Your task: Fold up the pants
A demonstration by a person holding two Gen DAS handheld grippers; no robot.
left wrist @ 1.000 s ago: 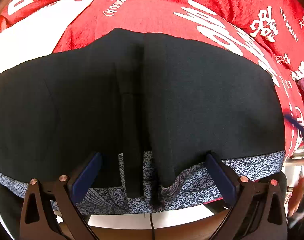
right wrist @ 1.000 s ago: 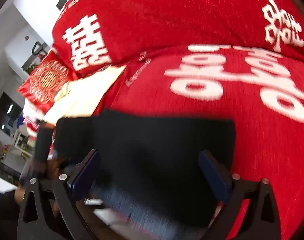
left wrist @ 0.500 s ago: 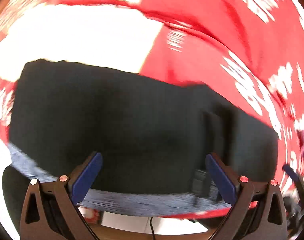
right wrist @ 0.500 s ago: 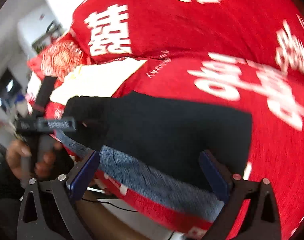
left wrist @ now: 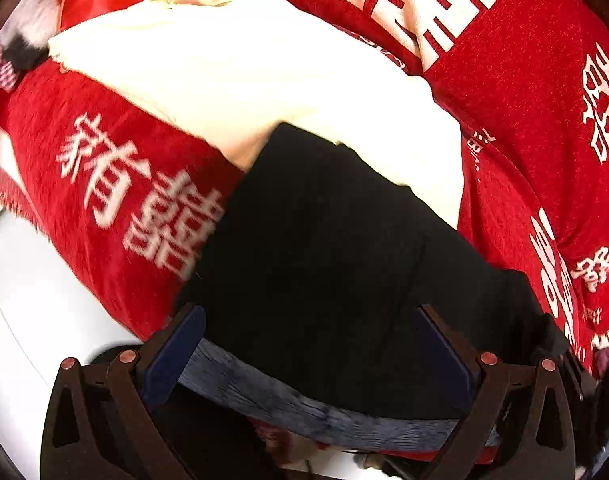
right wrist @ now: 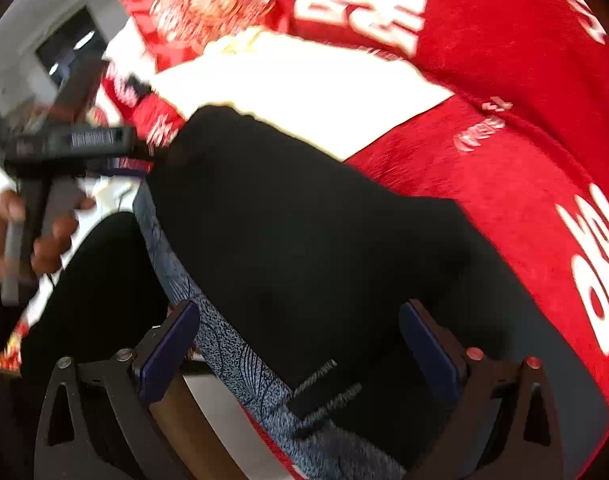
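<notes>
left wrist view: at far left a white surface (left wrist: 28, 300) shows under the fringed edge of a red blanket (left wrist: 104, 184) with white characters. a cream cloth (left wrist: 240, 68) lies further in. the black pants (left wrist: 328, 264) lie across the blanket, their patterned blue-grey waistband (left wrist: 304, 404) nearest the camera. the left claw (left wrist: 310, 354) is spread wide, its blue pads either side of the waistband, gripping nothing.

right wrist view: at far left a hand (right wrist: 28, 232) holds the other tool's handle beside the pants' (right wrist: 324, 240) far end. the waistband (right wrist: 240, 364) runs down the middle, two short drawstring ends (right wrist: 324, 388) lying on it. the right claw (right wrist: 296, 354) also stands wide, empty, over the fabric. red blanket (right wrist: 524, 168) fills the right.
</notes>
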